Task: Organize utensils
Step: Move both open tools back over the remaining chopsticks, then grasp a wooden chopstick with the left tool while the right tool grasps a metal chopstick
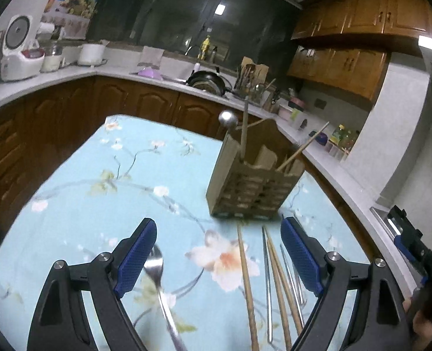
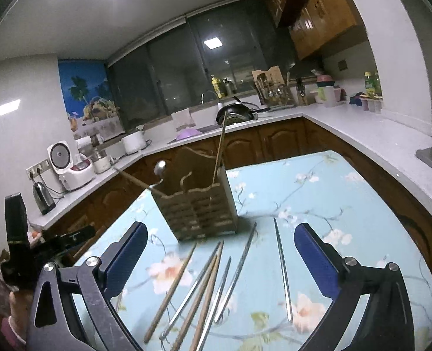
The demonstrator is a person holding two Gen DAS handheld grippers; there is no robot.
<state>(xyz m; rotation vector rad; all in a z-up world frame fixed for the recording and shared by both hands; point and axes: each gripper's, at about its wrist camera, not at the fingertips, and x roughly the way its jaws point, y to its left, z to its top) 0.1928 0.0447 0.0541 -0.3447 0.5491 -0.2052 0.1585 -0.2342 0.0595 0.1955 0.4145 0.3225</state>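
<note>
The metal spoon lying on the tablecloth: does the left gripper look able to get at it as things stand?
Probably yes. The left gripper is open and empty, and the spoon lies flat on the tablecloth just inside its left finger, with nothing on top of it. The wooden chopsticks lie apart, to the right.

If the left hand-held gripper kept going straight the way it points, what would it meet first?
Probably the wooden utensil holder: it stands ahead between the open fingers of the left hand-held gripper. Since the gripper tilts down, the tablecloth might come first.
</note>
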